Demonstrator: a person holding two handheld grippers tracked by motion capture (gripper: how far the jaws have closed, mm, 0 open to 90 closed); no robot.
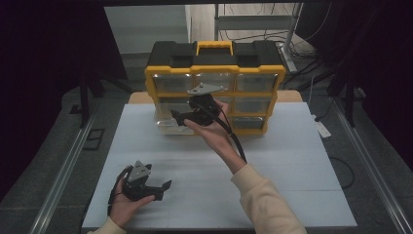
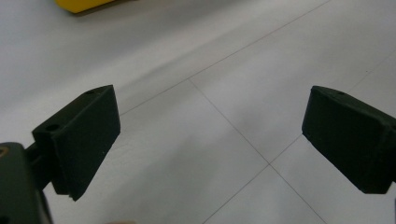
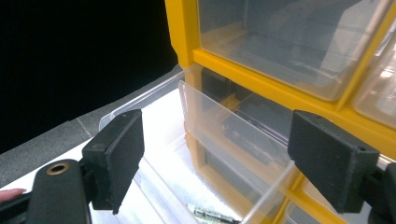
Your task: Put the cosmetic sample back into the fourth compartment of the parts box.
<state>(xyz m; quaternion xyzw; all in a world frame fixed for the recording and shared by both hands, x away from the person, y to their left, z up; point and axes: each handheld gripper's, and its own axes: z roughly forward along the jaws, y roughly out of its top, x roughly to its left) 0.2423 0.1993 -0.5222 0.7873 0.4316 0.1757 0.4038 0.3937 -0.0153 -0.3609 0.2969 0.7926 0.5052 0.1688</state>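
A yellow and black drawer cabinet [image 1: 214, 73] stands at the far side of the white mat [image 1: 272, 165]. Its middle-left clear drawer [image 1: 165, 126] is pulled out. My right gripper [image 1: 178, 119] is at that drawer, pointing left, and it is open. In the right gripper view the clear drawer [image 3: 224, 140] sits between the spread pads [image 3: 119, 154], and neither pad presses on its walls. A small metal piece [image 3: 212, 215] lies in the drawer. My left gripper [image 1: 164, 191] is low over the mat's near left, open with nothing between its fingers [image 2: 86, 135].
The other clear drawers [image 1: 255, 83] of the cabinet are pushed in. A yellow corner of the cabinet [image 2: 79, 4] shows at the top of the left gripper view. Metal rails [image 1: 63, 170] run along both sides of the table, and cables [image 1: 341, 170] lie on the right.
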